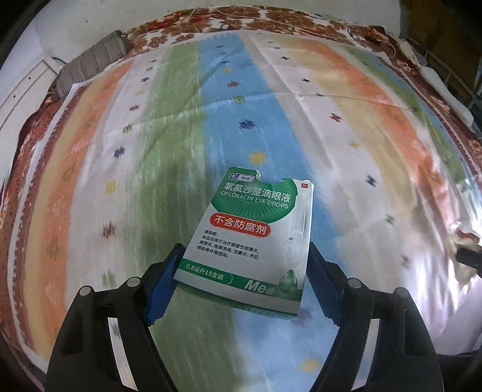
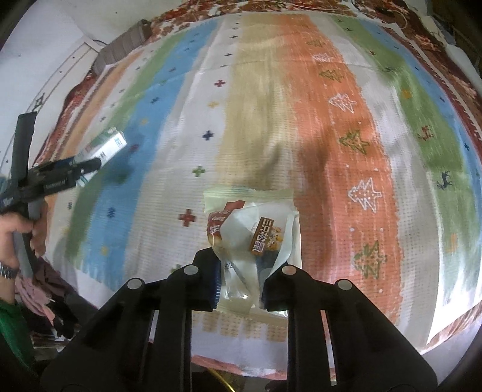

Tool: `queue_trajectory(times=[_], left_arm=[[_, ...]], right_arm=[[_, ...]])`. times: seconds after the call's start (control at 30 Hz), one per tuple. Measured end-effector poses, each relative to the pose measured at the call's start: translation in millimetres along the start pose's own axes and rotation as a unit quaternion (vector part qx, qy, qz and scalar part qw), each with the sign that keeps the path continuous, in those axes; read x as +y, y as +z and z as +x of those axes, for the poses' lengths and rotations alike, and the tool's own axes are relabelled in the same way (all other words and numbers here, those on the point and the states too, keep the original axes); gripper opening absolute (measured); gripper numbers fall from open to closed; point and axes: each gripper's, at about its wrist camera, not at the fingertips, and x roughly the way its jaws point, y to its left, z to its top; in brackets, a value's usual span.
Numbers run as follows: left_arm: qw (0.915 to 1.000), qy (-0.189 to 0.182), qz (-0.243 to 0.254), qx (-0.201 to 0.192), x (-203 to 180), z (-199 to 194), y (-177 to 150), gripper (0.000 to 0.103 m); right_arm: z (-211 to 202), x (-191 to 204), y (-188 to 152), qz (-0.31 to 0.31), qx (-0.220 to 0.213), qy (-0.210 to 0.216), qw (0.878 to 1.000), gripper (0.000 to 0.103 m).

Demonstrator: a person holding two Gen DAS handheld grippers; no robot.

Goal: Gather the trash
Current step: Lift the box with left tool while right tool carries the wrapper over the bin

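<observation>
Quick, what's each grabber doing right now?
Left gripper: closed on the eye drops box, lifted off the blanket.
Right gripper: closed on the snack wrapper.

Striped bedspread (image 1: 150, 126), floral blanket (image 1: 301, 18), white wall (image 1: 75, 21)

A wide woven cloth (image 1: 168, 144) with stripes of orange, green, blue, white and beige and small cross patterns spreads under and ahead of both grippers. It lies on a red-brown floral blanket (image 1: 301, 18) whose border shows at the far edge. A grey striped cushion (image 1: 90, 64) rests far ahead to the left, near a white wall panel (image 1: 24, 87).
</observation>
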Motion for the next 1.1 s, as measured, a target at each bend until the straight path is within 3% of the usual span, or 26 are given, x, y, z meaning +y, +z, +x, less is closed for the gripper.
queue_trajectory(times=[0.17,0.63,1.1], left_arm=[[0.9994,0.003,-0.032,0.017,-3.6,-10.3,-22.3,0.077],[0.9974,-0.040,-0.060,0.002,-33.4,-65.1,-63.9,0.076],[0.9894,-0.086,-0.099,-0.063,-53.0,-141.6,-110.8,0.076]], right_arm=[[-8.4,6.6,-2.3,-0.010,-0.011,0.003,1.000,0.015],[-34.7,44.5,-19.4,-0.048,-0.034,0.018,0.998,0.015],[-91.1,57.7,-57.7,-0.060,-0.079,0.037,0.994,0.015]])
